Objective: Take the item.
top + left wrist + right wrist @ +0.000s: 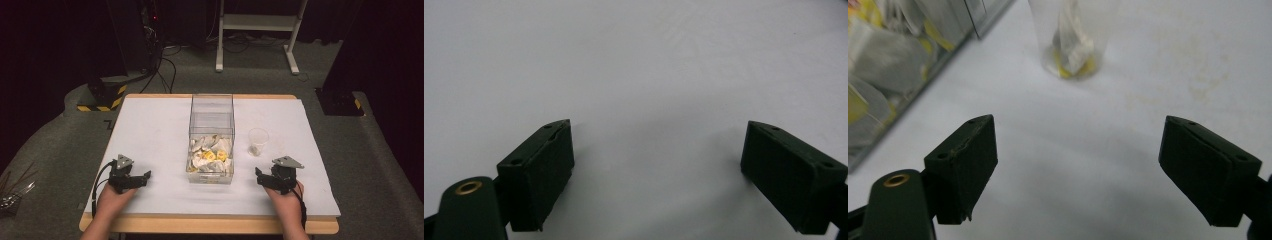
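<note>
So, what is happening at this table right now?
A person holds the left gripper and the right gripper, both open and holding nothing, on the white table. Between them stands a clear box with white and yellow packets. A clear plastic cup, with one packet in it, stands right of the box.

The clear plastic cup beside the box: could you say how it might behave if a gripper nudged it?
The clear plastic cup looks thin and nearly empty, so probably light and easily tipped. Its narrower base suggests sliding or toppling. Thin walls would likely flex when squeezed.
</note>
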